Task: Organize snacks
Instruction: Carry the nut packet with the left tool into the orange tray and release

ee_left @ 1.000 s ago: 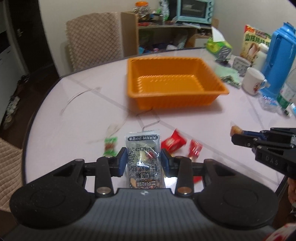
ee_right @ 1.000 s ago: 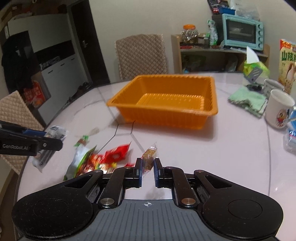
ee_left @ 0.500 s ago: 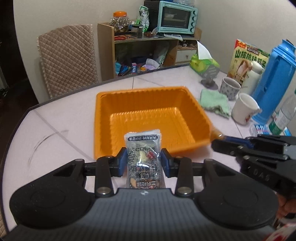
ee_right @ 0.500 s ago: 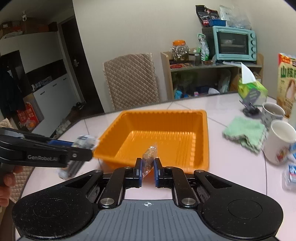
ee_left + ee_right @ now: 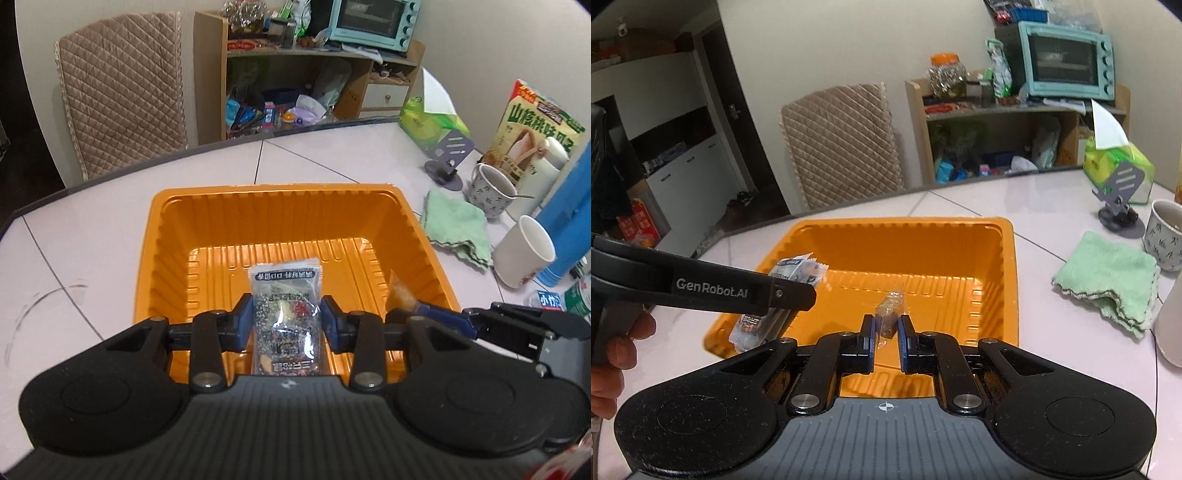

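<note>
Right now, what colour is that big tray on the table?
Bright orange, with ribbed walls. The tray shows best in the left wrist view.

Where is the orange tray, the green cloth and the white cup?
orange tray (image 5: 273, 216), left wrist view, its far inner wall.
green cloth (image 5: 456, 227), left wrist view, its middle.
white cup (image 5: 519, 264), left wrist view, its side.
</note>
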Demonstrator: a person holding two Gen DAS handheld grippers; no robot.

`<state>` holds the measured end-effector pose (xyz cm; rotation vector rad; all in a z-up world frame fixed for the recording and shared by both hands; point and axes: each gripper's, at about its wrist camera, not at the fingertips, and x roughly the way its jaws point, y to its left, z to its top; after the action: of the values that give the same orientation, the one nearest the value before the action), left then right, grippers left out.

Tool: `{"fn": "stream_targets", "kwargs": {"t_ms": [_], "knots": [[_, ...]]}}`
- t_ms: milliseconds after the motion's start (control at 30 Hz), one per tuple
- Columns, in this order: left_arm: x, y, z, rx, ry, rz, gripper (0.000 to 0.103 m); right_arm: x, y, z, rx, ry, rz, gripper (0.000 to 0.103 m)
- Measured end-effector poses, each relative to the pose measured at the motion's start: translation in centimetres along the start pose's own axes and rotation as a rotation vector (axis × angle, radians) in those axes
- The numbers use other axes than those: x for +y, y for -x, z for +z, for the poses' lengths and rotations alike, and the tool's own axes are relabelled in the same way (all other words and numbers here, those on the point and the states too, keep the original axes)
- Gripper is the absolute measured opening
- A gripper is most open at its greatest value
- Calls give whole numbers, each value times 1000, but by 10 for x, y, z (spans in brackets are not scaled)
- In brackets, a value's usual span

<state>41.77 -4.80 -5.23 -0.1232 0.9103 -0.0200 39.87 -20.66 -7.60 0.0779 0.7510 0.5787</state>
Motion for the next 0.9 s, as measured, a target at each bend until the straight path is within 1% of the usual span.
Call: {"fn": "stream_targets", "kwargs": {"t_ms": [267,400,467,633,733,900], "knots": [[-5,-32,3,51,24,8,36,-14,-19,-2,44,-28,-14,13],[-2,-42,2,89,57,-29,36,-16,-22,-4,53,-35,-14,13],[1,-41,2,83,68,-38,36,-16,-25,-3,56,-35,-12,13],[6,-32,5,55,41,-39,36,-16,-25,-1,57,-34,-9,13],[11,-24,6,42,29,-28,36,-16,-26,0,55,-35,-6,13],[20,-17,3,44,21,-20,36,-13,-27,4,49,-27,-2,13]]}}
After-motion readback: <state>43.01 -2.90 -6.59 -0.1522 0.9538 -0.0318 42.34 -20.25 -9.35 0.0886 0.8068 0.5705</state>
